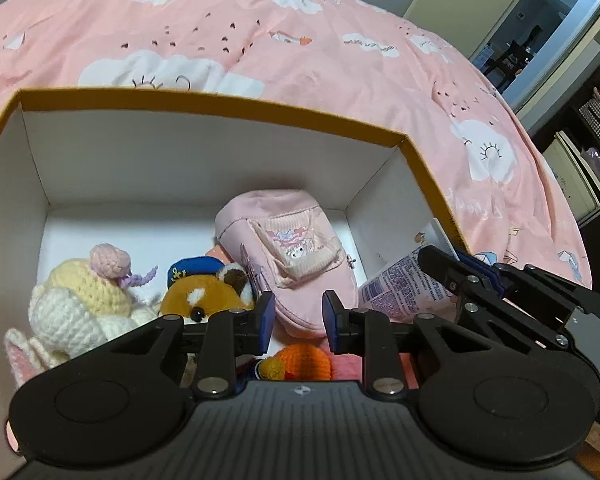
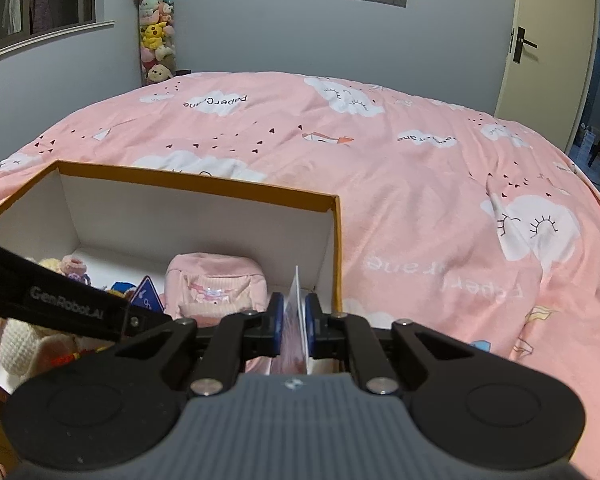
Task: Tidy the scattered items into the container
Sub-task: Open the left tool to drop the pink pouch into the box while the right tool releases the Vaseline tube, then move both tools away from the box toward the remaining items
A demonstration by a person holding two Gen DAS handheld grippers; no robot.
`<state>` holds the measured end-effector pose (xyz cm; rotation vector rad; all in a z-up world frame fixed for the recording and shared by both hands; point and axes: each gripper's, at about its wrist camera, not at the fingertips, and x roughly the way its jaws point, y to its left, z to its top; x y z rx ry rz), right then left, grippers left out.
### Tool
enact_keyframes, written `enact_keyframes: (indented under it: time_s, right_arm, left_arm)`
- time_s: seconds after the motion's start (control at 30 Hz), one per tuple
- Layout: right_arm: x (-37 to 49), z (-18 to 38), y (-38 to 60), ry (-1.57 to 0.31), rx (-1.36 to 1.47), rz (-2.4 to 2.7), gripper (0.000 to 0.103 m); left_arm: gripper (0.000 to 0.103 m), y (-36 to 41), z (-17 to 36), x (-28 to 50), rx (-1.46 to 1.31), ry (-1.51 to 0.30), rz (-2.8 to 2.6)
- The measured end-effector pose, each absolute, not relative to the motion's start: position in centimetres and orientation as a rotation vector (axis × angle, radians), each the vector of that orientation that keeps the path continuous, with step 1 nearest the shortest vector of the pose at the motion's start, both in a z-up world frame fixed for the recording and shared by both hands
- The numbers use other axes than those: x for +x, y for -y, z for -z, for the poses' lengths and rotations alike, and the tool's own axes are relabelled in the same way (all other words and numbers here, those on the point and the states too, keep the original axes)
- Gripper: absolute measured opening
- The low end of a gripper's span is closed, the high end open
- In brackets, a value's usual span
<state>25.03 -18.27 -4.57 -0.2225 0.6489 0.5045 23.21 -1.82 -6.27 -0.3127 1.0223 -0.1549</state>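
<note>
Packet (image 2: 294,320) upright edge-on, pinched in right gripper (image 2: 293,326) just inside box (image 2: 336,240) right wall; left gripper (image 1: 298,320) narrow, empty, over pouch (image 1: 288,256)

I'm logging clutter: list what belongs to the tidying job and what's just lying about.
Job: box, packet in right gripper, pink pouch, crocheted doll, fox plush.
Just there: pink duvet, stacked plush toys, door.
</note>
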Motion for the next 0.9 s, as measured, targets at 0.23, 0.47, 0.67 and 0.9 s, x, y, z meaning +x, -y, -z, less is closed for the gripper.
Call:
enact_keyframes:
  time_s: [0.23, 0.47, 0.67, 0.9]
  right_arm:
    - [24.4, 3.9, 18.7, -0.629, -0.216, -0.508, 0.011]
    - [22.1, 2.1, 19.3, -0.597, -0.183, -0.498, 0.030]
    - [18.9, 0.4, 20.3, -0.542, -0.116, -0.531, 0.041]
    - [14.4, -0.9, 21.8, -0.461, -0.046, -0.582, 0.061]
  left_arm:
    - [0.029, 1.7, 4.4, 22.0, -0.285, -0.951, 0.151]
    - [0.030, 2.1, 2.0, 19.5, -0.201, -0.861, 0.137]
    - [0.057, 2.0, -0.7, 15.3, -0.150, -0.736, 0.195]
    - [0.058, 0.8, -2.0, 10.0, -0.108, -0.648, 0.239]
